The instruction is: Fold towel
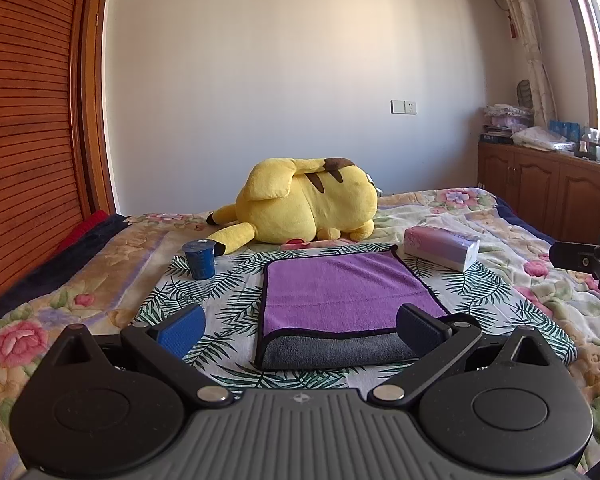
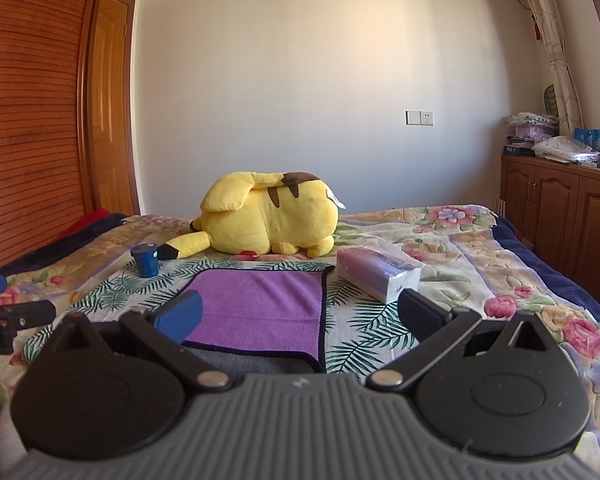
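A purple towel [image 1: 340, 292] with a black hem lies on a leaf-print cloth [image 1: 228, 300] on the bed. It is folded over, with its grey underside [image 1: 340, 350] showing along the near edge. It also shows in the right wrist view [image 2: 260, 304]. My left gripper [image 1: 300, 330] is open and empty, just short of the towel's near edge, its jaws spread wider than the towel. My right gripper [image 2: 300, 316] is open and empty, above the towel's near right corner. The right gripper's tip shows at the right edge of the left wrist view [image 1: 588, 260].
A yellow plush toy [image 1: 304, 200] lies behind the towel. A blue cup [image 1: 199, 258] stands at the towel's far left. A tissue pack [image 1: 442, 249] lies at its far right. A wooden wardrobe [image 1: 28, 120] is on the left, low cabinets [image 1: 548, 188] on the right.
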`<state>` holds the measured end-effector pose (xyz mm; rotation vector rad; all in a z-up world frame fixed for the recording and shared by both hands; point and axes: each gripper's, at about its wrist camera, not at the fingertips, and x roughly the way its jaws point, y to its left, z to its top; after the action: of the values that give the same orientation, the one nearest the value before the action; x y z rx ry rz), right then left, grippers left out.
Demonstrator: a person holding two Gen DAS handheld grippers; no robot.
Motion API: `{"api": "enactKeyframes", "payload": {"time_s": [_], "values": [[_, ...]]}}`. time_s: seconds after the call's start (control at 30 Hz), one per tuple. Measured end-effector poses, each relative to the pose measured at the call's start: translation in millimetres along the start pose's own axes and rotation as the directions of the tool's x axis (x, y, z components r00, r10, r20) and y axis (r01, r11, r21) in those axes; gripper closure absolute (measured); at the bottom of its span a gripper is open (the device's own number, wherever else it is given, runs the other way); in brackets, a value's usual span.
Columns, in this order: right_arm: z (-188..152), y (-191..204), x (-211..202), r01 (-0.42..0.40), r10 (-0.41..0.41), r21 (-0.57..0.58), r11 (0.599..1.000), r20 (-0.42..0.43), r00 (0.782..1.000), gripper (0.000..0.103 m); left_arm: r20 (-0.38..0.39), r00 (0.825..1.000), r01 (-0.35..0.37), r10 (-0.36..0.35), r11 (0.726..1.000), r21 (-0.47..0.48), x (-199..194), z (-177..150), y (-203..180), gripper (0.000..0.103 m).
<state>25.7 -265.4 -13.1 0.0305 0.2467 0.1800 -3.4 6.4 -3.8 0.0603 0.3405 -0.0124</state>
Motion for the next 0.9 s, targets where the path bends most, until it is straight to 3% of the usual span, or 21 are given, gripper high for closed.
{"api": "enactKeyframes", "payload": {"time_s": [0.9], "values": [[-5, 6, 39, -0.009, 0.003, -0.044, 0.999, -0.124, 0.992, 0.0, -0.125, 0.992, 0.041, -0.035, 0.998, 0.044, 38, 4, -9, 0.016]]}}
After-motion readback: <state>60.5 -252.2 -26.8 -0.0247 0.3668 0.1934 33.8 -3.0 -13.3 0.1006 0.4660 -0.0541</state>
